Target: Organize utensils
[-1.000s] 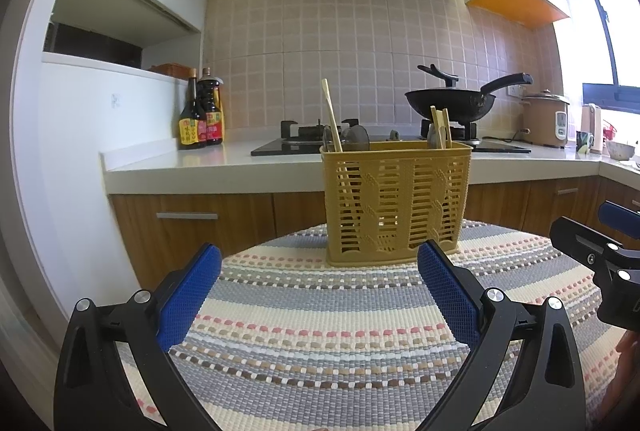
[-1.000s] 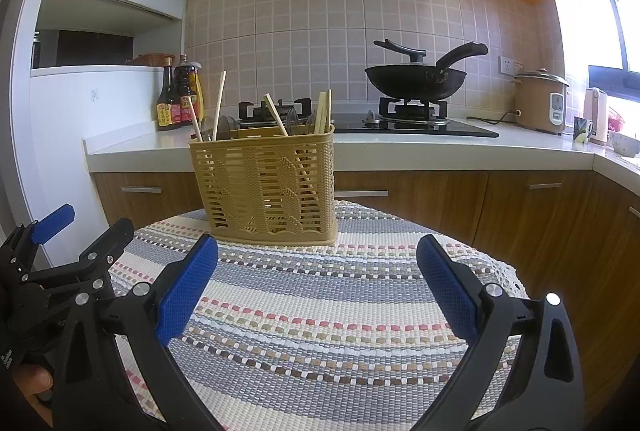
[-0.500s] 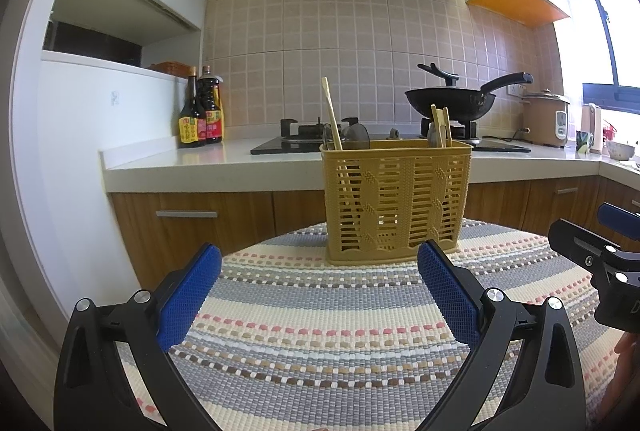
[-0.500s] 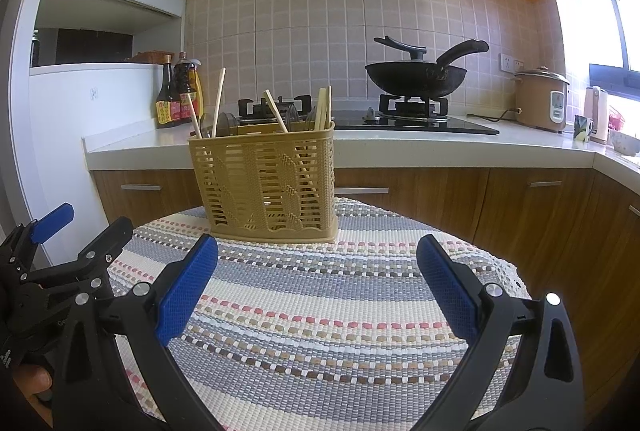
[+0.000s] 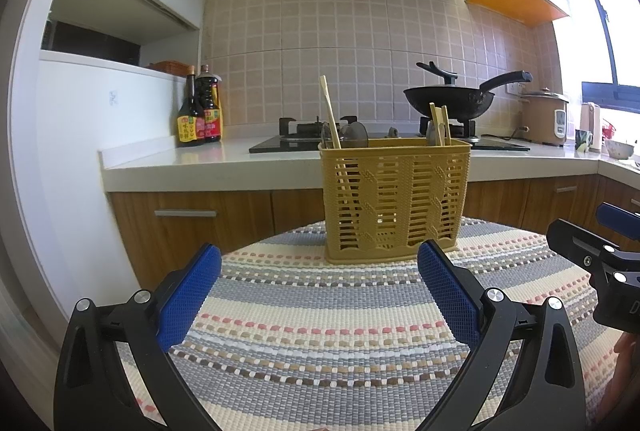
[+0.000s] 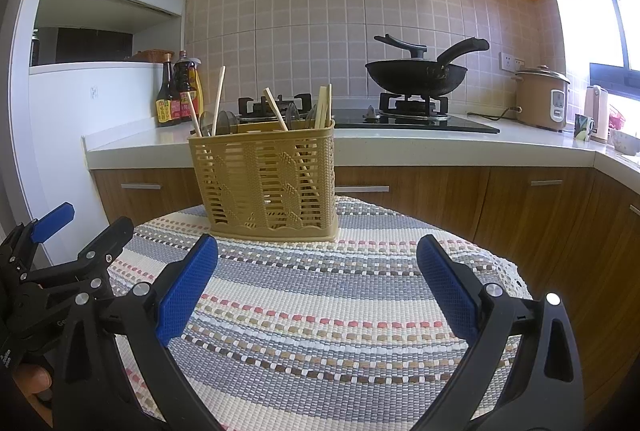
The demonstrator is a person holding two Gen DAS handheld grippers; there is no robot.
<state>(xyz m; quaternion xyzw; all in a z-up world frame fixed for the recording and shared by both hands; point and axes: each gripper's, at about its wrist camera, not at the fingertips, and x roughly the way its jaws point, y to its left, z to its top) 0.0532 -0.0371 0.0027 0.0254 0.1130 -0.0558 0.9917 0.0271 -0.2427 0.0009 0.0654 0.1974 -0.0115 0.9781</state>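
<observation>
The utensil basket (image 5: 394, 199) is set upright at the far side of the striped mat (image 5: 320, 311), with chopsticks (image 5: 330, 115) held inside. The left gripper (image 5: 318, 291) and right gripper (image 6: 318, 287) are held near, jaws apart and empty.

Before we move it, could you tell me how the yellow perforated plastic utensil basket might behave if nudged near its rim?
The yellow perforated plastic utensil basket is tall and slotted, so probably light and apt to tip. The woven striped mat may grip its base, making it tip rather than slide. The leaning wooden chopsticks would likely shift.
</observation>
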